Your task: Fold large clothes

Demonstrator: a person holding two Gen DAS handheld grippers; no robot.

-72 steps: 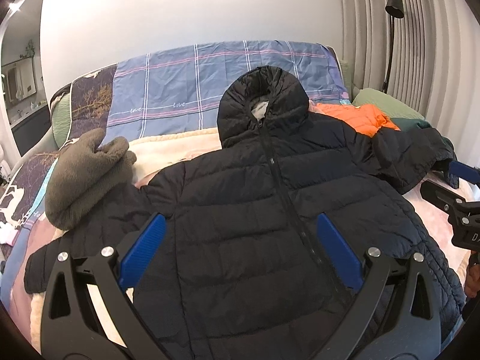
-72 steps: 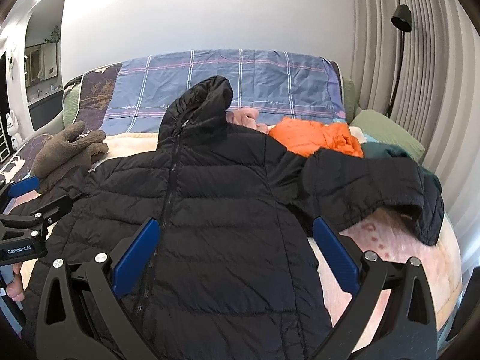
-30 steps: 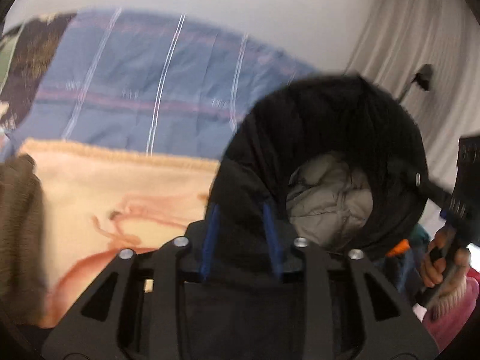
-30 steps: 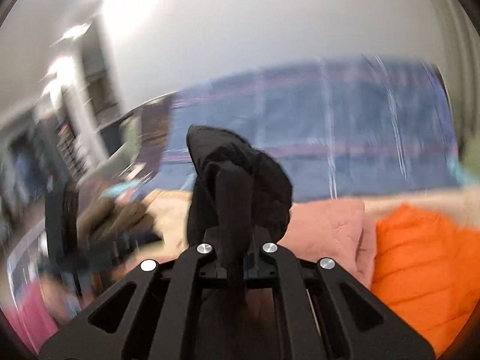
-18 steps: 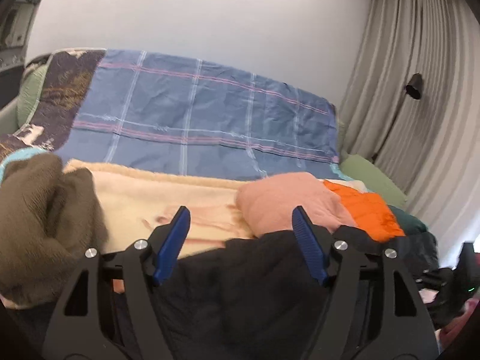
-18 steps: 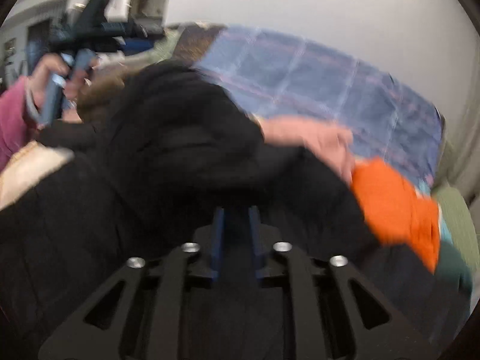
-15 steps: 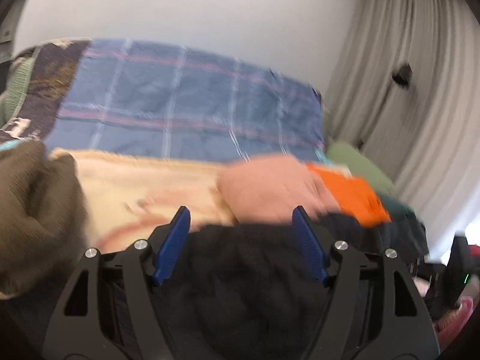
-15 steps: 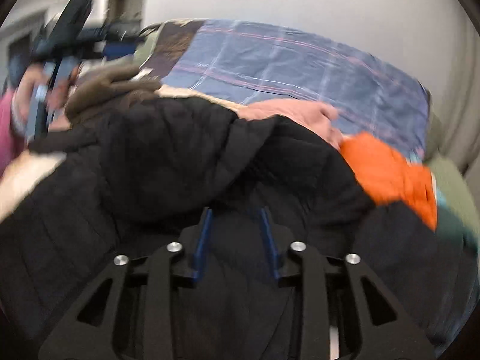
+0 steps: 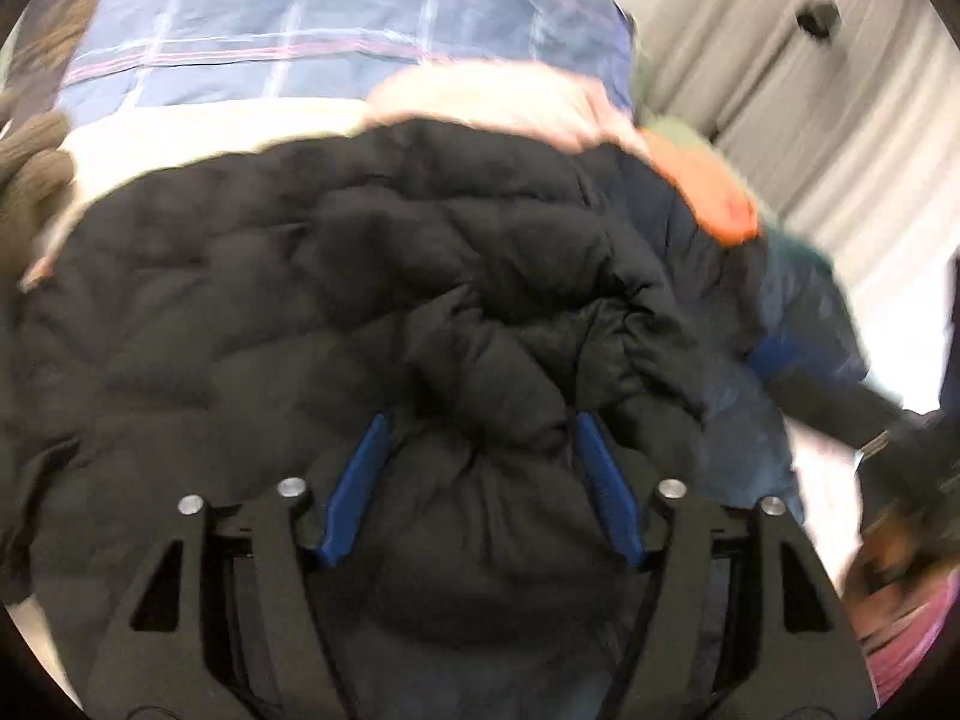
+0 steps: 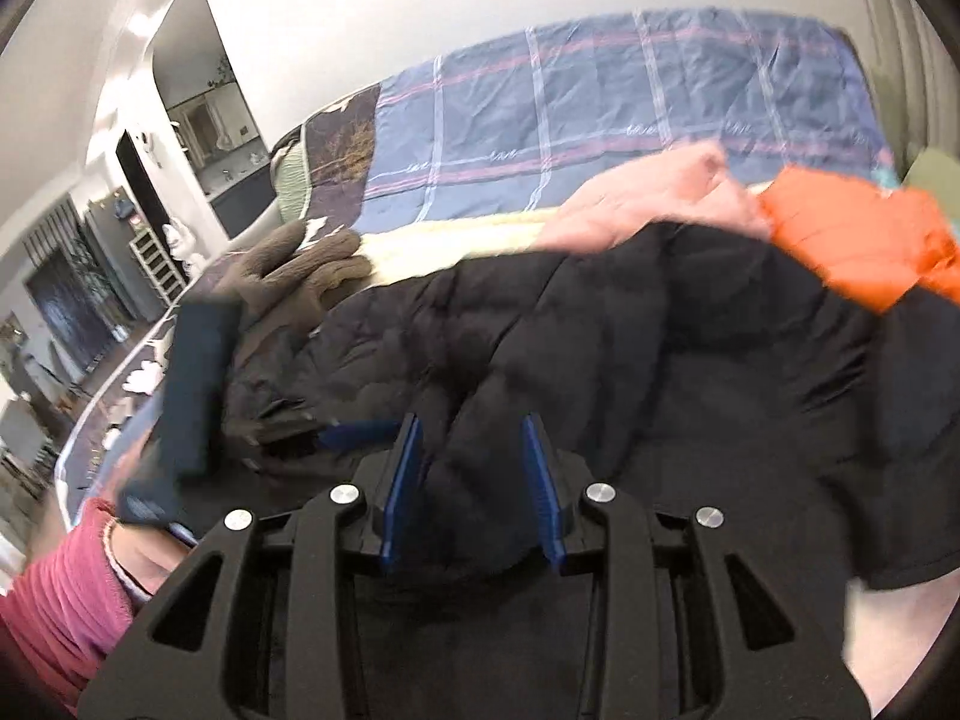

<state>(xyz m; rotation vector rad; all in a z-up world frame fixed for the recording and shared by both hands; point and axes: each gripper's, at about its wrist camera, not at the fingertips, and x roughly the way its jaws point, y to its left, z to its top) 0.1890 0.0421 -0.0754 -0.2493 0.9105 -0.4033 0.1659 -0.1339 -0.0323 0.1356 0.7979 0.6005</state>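
The black puffer jacket lies on the bed with its hood folded down onto the chest. My left gripper hangs low over it, jaws wide. A bulge of hood fabric sits between the blue pads, which do not clamp it. In the right wrist view the jacket fills the middle. My right gripper stands partly open, a ridge of black fabric rising between its pads. The left gripper shows blurred at the left, held by a hand in a pink sleeve.
An orange jacket, a pink garment and a brown fleece lie beyond the black jacket. The cream blanket and blue plaid cover lie behind them. Curtains hang at the right.
Both grippers, shut on the raised hood a second ago, have brought it down onto the jacket's body and opened. Both hands have sunk closer to the jacket.
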